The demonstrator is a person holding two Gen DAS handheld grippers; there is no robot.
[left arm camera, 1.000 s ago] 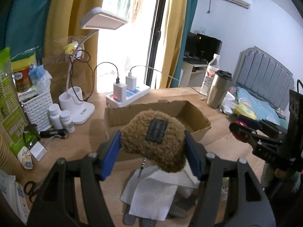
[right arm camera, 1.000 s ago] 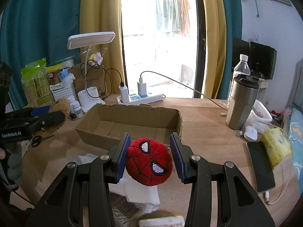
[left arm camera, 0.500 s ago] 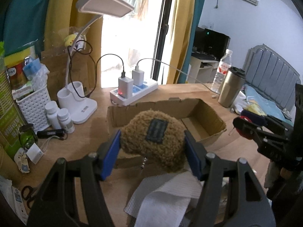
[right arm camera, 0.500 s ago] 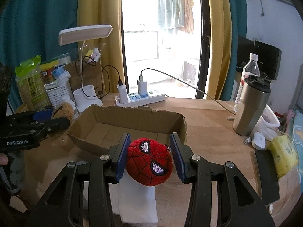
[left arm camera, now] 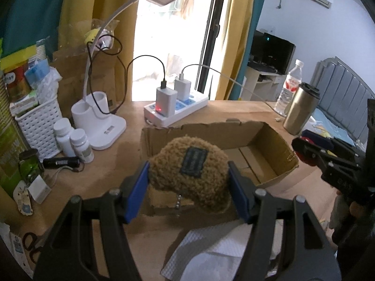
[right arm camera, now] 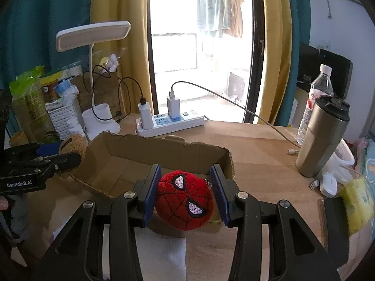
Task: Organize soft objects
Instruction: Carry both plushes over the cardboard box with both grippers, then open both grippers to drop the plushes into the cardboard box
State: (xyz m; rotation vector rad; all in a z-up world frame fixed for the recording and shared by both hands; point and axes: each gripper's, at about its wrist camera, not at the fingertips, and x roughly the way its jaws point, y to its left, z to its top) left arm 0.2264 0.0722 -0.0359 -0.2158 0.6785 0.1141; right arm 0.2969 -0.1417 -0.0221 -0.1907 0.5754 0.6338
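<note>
The left hand-held gripper [left arm camera: 188, 182] grasps a brown plush [left arm camera: 189, 168] and the right hand-held gripper [right arm camera: 185, 193] a red spider-mask plush [right arm camera: 185, 199], both at the near edge of the cardboard box [right arm camera: 164, 149].

Daylight floods through the window [right arm camera: 199, 53], overexposing it; the curtains [right arm camera: 46, 23] sit dim. Soft shadows fall toward the desk's [right arm camera: 257, 154] near edge. Fisheye bending darkens both views' corners.

Cardboard box [right arm camera: 164, 154] interior lies open; power strip [right arm camera: 171, 123] crowds behind.
</note>
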